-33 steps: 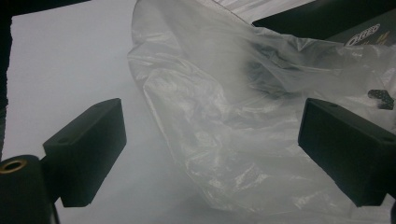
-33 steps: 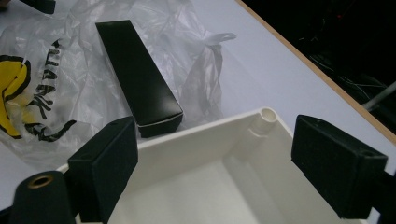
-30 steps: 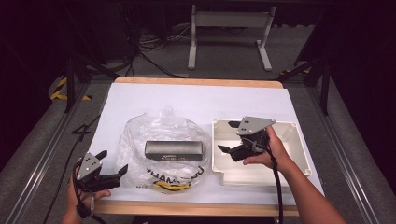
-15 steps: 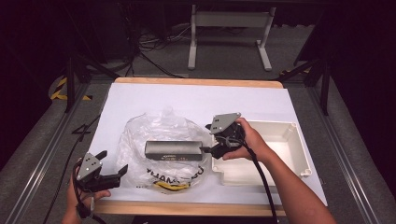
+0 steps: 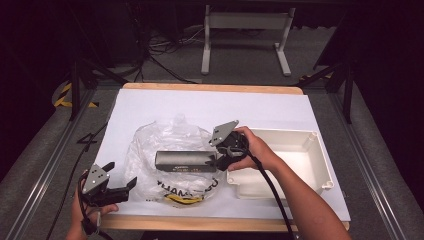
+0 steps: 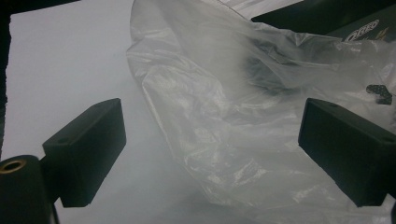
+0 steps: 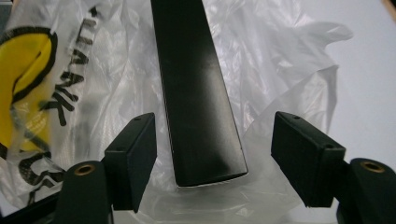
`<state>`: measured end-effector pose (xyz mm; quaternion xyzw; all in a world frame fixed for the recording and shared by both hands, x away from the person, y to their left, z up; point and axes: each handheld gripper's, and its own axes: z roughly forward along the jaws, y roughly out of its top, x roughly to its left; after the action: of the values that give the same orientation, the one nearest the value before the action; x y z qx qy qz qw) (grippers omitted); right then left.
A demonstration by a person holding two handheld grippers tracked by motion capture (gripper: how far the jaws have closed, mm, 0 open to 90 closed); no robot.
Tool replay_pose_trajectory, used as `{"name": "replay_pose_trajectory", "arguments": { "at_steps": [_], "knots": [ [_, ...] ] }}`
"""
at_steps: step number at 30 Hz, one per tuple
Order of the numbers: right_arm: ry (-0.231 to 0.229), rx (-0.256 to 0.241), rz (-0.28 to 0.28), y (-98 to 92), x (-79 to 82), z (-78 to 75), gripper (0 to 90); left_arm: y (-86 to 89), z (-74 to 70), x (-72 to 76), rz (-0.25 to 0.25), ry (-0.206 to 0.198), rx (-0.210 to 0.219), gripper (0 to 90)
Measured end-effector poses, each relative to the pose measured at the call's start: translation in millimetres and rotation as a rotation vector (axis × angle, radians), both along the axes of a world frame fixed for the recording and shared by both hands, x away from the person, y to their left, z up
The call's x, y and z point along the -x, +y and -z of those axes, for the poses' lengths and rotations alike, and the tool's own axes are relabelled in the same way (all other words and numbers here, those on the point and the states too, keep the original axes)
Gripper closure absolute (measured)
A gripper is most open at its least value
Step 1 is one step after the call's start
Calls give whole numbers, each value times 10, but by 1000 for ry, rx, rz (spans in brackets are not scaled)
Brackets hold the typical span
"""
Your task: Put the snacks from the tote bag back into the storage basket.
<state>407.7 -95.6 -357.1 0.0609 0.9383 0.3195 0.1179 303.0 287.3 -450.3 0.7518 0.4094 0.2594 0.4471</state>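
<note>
Right gripper [image 7: 215, 154] jaws wide, straddling end of long black box [image 7: 196, 88] on crinkled clear plastic bag [image 5: 170, 145] — left gripper [image 6: 210, 144] wide too, at bag's edge.

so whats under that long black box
The black box lies on a crumpled clear plastic bag with yellow and black print, spread over the white table cover. Whatever sits directly beneath the box is covered.
</note>
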Motion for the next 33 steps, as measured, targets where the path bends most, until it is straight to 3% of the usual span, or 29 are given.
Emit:
{"name": "replay_pose_trajectory", "arguments": {
  "at_steps": [1,11,16,23,28,33],
  "knots": [
    [9,32,-13,37,-21,35,328,3,3,3,0,2,0,85],
    [61,116,-56,170,-122,126,337,12,10,13,0,6,-2,84],
    [62,171,-73,247,-147,178,326,12,7,18,-1,5,-1,84],
    [76,207,-37,315,-208,246,318,10,11,16,2,8,-1,85],
    [108,246,-49,378,-215,298,399,13,22,4,2,18,0,84],
    [82,278,-86,408,-190,283,426,8,18,11,4,15,-2,85]
  ]
}}
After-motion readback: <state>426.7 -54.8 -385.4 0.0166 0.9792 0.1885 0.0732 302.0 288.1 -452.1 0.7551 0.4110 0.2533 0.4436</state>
